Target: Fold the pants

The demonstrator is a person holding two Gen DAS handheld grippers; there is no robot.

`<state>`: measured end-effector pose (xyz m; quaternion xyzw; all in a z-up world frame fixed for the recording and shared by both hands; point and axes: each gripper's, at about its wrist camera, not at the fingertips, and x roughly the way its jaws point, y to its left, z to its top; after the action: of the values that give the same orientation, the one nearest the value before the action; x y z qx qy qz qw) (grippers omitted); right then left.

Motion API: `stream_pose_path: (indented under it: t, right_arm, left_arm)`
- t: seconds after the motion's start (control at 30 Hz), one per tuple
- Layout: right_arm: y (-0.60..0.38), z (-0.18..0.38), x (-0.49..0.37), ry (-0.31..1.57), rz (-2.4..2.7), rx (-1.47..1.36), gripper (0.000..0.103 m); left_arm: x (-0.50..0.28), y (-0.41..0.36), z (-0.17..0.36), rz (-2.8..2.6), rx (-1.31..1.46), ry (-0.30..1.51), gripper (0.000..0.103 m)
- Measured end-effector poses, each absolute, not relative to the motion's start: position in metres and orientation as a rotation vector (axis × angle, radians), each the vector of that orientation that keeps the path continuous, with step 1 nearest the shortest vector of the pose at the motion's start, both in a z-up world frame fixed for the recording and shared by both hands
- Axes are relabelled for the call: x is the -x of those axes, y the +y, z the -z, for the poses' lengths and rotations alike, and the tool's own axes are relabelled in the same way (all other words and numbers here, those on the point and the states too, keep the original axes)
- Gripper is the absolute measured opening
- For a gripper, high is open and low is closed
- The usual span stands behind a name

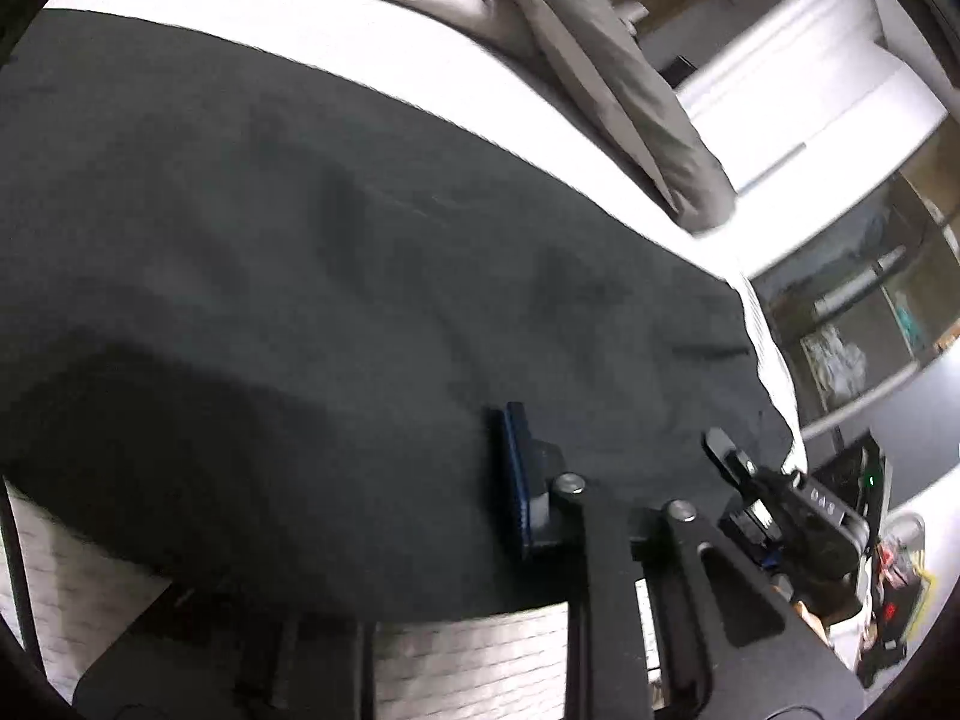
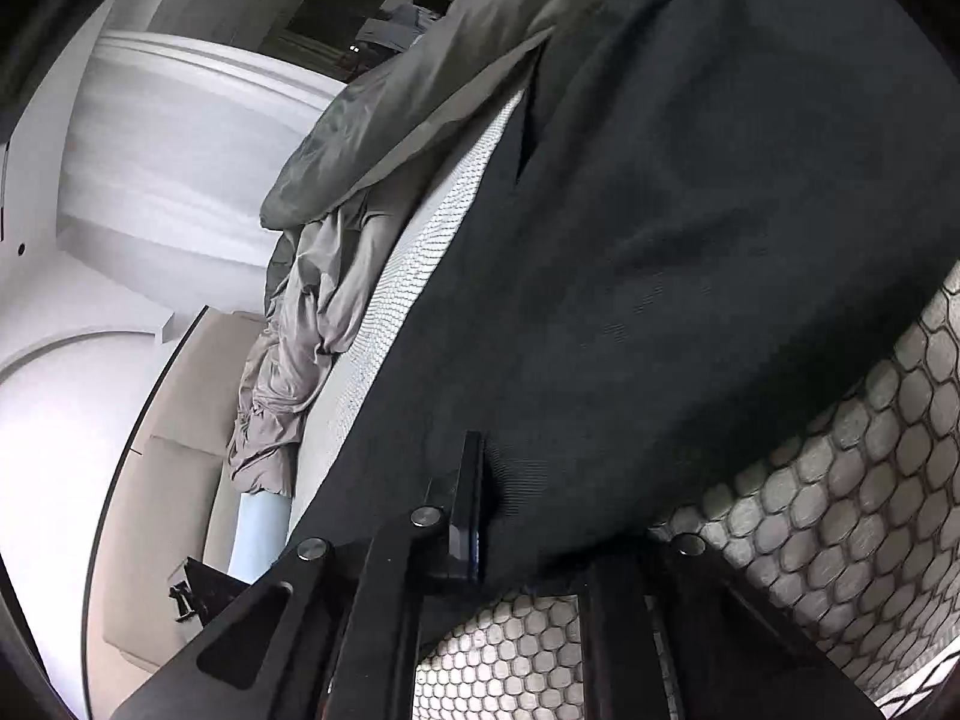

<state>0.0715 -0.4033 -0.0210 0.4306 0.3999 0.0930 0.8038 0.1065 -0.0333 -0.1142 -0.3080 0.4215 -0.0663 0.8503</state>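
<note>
Both tools [image 1: 516,480] [image 2: 474,510] clamp near edge of dark pants [image 1: 300,252] [image 2: 690,240].

One pants [image 1: 360,252], one grey duvet [image 1: 576,48], two grippers [image 1: 612,462].

A bed [image 1: 372,54] with a white mattress cover, quilted in a honeycomb pattern along its side [image 2: 852,516], is seen in both wrist views. Dark pants [image 1: 336,276] are spread flat over it, filling the middle of each frame and draped over the near edge. A crumpled grey duvet [image 1: 606,60] is laid on the bed beyond the pants, at the upper middle of the left view and the upper left of the right.
</note>
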Motion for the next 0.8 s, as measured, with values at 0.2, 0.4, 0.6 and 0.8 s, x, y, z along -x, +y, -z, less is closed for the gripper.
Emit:
stream_pose_path:
  t: [0.2,0.4,0.6,0.8]
  right_arm:
    - [-0.396,0.023,-0.076,0.872,-0.209,-0.885,0.009]
    - [-0.397,0.023,-0.069,0.891,-0.197,-0.863,0.009]
    - [-0.398,0.027,-0.075,0.921,-0.228,-0.885,0.01]
    - [-0.4,0.026,-0.072,0.924,-0.244,-0.867,0.01]
  left_arm:
    - [-0.082,0.065,0.114,-0.013,0.761,0.851,0.018]
    - [-0.054,0.169,0.116,-0.262,0.856,0.758,0.018]
    - [-0.069,0.182,0.114,-0.22,0.776,0.797,0.018]
    - [-0.058,0.24,0.111,-0.27,0.856,0.75,0.018]
